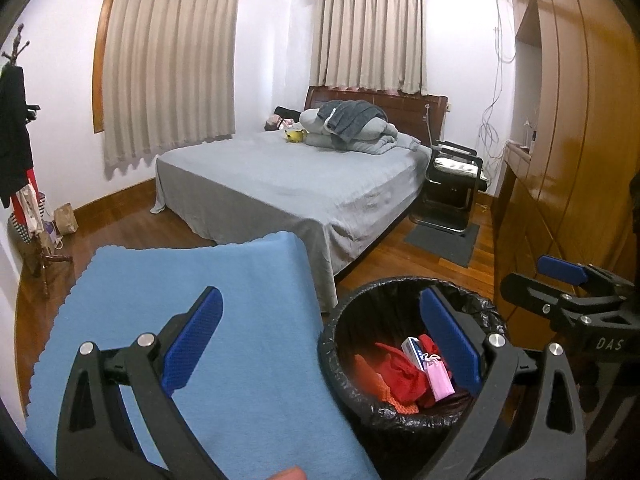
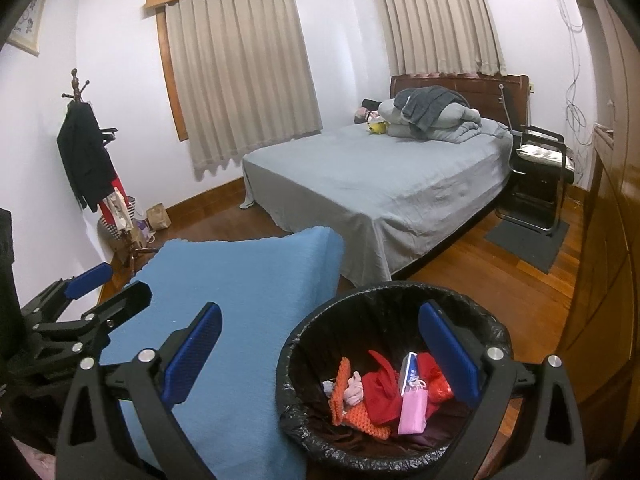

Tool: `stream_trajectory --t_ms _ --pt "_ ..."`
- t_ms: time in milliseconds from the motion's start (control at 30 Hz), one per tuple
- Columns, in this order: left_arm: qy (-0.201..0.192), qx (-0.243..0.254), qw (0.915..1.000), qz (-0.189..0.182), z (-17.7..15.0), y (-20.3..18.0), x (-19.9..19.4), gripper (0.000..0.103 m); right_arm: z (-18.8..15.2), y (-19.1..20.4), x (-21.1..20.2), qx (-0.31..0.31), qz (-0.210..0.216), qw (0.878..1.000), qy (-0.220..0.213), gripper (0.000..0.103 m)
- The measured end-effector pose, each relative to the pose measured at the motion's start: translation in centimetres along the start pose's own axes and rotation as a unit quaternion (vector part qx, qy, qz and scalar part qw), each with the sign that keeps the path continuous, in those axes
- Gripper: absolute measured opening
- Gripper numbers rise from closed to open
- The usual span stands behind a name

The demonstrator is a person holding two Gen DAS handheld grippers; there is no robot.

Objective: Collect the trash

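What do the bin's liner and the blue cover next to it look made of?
Liner: thin black plastic film, glossy, crinkled and bunched over the bin's rim. Blue cover: soft matte cloth, possibly microfibre or fleece, with a fine nap and a scalloped cut edge; the exact fibre is unclear.

Crinkly glossy plastic bin liner (image 2: 492, 332); matt blue cloth (image 2: 248, 300); polished wood floor (image 2: 480, 276)

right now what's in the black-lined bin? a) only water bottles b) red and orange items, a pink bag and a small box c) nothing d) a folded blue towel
b: the bin holds red cloth, an orange knit piece, a pink bag and a small box.
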State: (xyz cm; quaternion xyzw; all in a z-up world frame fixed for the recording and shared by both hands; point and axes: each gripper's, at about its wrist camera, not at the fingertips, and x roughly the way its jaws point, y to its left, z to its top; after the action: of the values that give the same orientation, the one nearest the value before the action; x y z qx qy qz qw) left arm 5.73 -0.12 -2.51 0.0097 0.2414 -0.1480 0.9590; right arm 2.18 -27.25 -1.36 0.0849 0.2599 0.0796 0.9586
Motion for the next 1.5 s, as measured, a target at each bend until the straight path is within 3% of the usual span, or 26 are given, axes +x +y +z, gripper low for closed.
stream_trajectory --t_ms 1500 --pt "-0.002 0.004 1.0000 0.001 -0.04 -0.38 -0.21 0.096 -0.01 0.38 0.00 -0.001 0.001 1.000 -0.001 0.097"
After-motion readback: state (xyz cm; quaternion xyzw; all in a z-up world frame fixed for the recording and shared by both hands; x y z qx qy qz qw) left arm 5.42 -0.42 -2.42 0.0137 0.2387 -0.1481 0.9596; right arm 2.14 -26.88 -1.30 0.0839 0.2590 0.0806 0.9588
